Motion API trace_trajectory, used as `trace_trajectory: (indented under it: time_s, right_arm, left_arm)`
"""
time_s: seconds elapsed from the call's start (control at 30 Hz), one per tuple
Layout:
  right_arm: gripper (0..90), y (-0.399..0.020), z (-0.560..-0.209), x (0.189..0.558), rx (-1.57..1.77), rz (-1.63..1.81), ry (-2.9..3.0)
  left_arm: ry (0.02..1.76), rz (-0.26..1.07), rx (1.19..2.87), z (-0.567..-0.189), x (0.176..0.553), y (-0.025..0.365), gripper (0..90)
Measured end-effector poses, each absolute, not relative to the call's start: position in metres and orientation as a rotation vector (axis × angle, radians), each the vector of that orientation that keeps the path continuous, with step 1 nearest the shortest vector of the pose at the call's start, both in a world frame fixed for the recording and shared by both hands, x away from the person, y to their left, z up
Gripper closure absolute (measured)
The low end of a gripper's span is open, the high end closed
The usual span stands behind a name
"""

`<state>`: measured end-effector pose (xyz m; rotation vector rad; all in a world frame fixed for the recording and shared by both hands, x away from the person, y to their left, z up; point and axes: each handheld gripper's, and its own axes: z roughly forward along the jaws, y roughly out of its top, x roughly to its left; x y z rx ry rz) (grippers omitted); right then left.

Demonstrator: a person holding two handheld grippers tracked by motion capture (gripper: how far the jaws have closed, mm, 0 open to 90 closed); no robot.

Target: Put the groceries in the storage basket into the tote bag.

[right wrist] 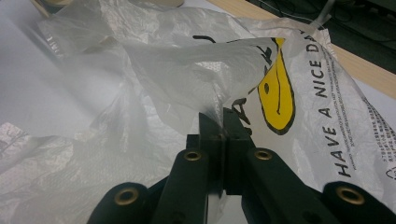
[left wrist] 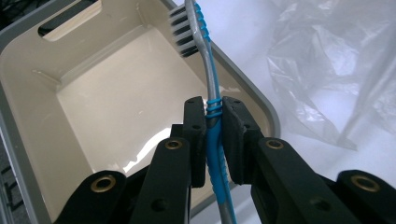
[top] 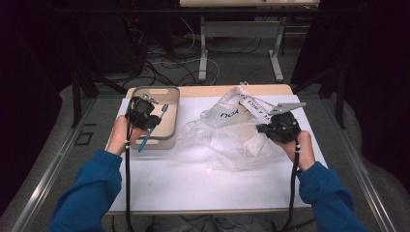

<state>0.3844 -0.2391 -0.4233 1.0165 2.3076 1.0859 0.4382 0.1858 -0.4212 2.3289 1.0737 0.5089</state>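
Observation:
My left gripper is shut on a blue and grey toothbrush, gripping its handle. The bristled head points up over the cream bin at the table's back left. The bin looks empty inside. My right gripper is shut on a fold of a clear plastic bag. The bag bears a yellow smiley face and the words HAVE A NICE DAY. It lies crumpled across the middle of the table.
A white sheet covers the wooden table. Behind it stand desk legs among loose cables on the floor. A metal rail runs along the table's left side.

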Motion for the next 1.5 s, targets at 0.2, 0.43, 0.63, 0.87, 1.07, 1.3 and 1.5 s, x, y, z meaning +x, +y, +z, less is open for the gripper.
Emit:
trace_trajectory:
  time_s: [0.2,0.43,0.63,0.87,1.07,1.3,1.5]
  right_arm:
    - [90.0,-0.238,-0.423,0.385,1.01,1.086,2.305]
    - [90.0,-0.238,-0.422,0.384,1.011,1.086,2.313]
    - [90.0,-0.237,-0.422,0.384,1.01,1.086,2.314]
    - [90.0,-0.237,-0.422,0.383,1.007,1.081,2.314]
    - [90.0,-0.237,-0.422,0.384,1.006,1.081,2.313]
    - [90.0,-0.236,-0.422,0.383,1.004,1.081,2.307]
    - [90.0,-0.236,-0.422,0.383,1.002,1.082,2.309]
  left_arm:
    - [1.04,0.501,2.339,-0.421,0.427,0.184,80.9]
    - [0.983,0.492,2.355,-0.424,0.413,0.177,80.9]
    - [0.944,0.467,2.358,-0.428,0.402,0.171,80.9]
    - [0.896,0.455,2.361,-0.431,0.389,0.163,80.9]
    - [0.85,0.444,2.381,-0.431,0.379,0.157,80.8]
    - [0.8,0.425,2.385,-0.43,0.369,0.147,80.9]
    - [0.745,0.41,2.394,-0.433,0.363,0.134,80.8]
